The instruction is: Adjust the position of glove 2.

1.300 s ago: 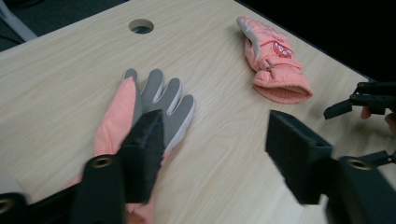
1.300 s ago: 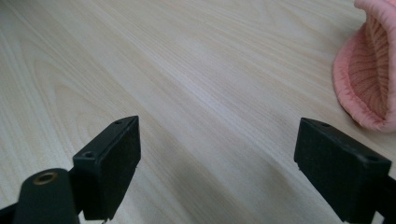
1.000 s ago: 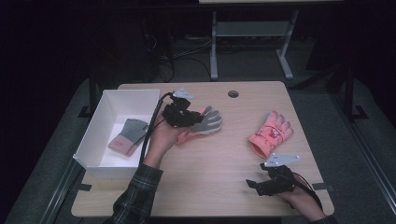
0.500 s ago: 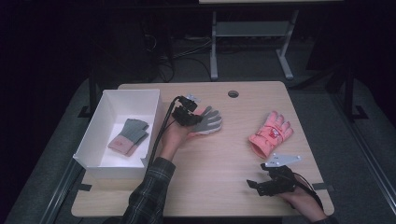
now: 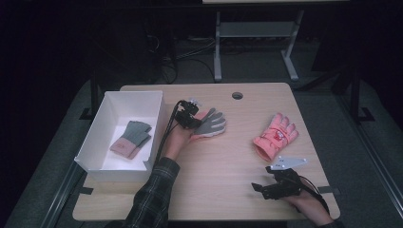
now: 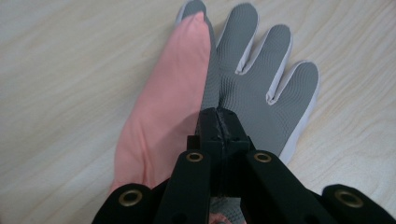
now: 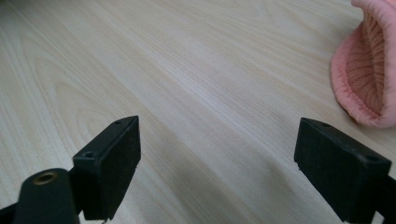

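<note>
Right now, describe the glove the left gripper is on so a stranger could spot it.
On the wooden table, just right of the white box, lies a glove with the left gripper shut on it. It alone has a grey dotted palm; the other table glove is all pink.

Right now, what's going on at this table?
A person is sorting gloves with two handheld grippers. The left gripper is shut on the grey-and-pink glove lying mid-table, beside the white box, which already holds a similar grey and pink glove. The right gripper rests open near the table's front edge, short of the pink glove.
</note>
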`<move>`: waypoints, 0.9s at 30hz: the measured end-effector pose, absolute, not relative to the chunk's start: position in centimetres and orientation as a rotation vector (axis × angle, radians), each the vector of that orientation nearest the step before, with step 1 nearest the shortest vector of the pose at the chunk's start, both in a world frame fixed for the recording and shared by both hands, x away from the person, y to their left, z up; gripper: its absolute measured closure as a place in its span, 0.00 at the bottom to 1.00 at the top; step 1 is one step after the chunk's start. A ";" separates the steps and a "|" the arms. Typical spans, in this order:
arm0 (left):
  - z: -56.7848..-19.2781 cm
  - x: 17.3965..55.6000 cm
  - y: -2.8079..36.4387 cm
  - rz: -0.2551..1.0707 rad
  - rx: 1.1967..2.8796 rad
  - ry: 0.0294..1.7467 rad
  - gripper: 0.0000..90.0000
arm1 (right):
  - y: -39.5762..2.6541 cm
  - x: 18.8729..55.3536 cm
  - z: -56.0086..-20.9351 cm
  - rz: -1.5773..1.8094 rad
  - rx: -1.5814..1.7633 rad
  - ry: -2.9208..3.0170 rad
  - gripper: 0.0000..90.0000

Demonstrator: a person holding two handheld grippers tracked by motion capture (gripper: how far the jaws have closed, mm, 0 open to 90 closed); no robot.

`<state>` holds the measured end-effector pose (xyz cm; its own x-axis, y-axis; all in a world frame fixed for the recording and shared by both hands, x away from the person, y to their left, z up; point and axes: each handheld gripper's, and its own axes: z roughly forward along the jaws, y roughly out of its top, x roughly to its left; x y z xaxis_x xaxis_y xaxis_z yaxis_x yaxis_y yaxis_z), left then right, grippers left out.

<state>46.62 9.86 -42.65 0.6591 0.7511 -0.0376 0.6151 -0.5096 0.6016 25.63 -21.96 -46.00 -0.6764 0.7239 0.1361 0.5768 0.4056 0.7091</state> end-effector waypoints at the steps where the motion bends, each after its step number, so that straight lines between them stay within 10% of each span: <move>1: -42.9 46.6 9.8 0.296 2.293 1.053 1.00 | -22.0 25.6 -46.0 1.124 1.156 2.467 0.16; 27: -43.6 42.2 4.9 0.072 2.297 0.844 1.00 | -21.9 25.6 -45.9 1.110 1.155 2.478 0.16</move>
<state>42.23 4.90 -43.59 0.7884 0.5907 -0.1717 0.5533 -0.5589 0.6177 25.59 -21.89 -45.94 -0.6783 0.7227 0.1325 0.5801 0.4160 0.7003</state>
